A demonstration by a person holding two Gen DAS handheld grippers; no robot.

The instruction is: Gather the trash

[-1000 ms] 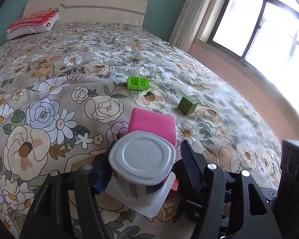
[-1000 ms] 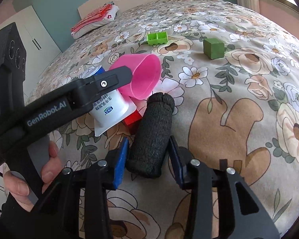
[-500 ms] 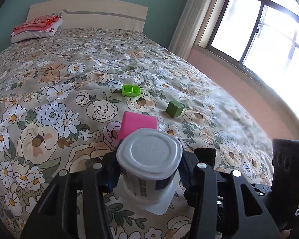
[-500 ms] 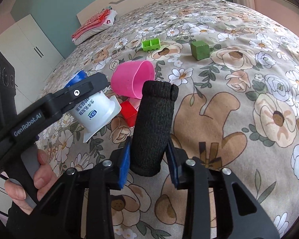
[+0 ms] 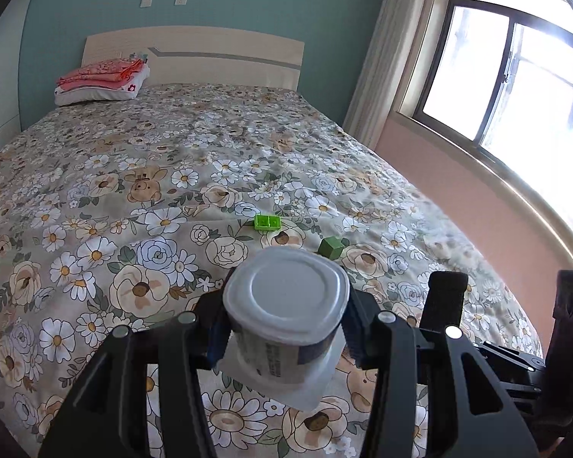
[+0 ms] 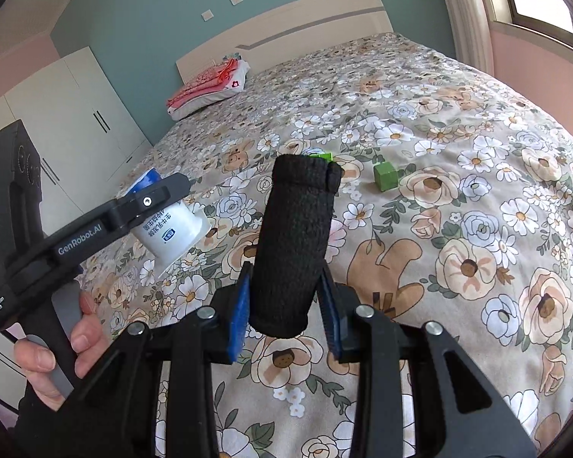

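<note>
1. The left gripper has its two fingers pressed against the sides of a white plastic yogurt cup. The cup sits squarely between them, its flat base facing the camera and its wide rim flange toward the bed.
2. The right gripper is clamped on a black knitted fabric tube. The blue pads grip its lower end, and the tube rises upright between the fingers with its open top far from them.
3. Both held items hang above the floral-print bedspread, not touching it.
4. Farther out on the bedspread lie a small green cube and, left and beyond it, a bright green two-compartment block, set apart from each other.
5. At the far left by the pale wooden headboard sits a white pillow with folded red cloth on top.
</note>
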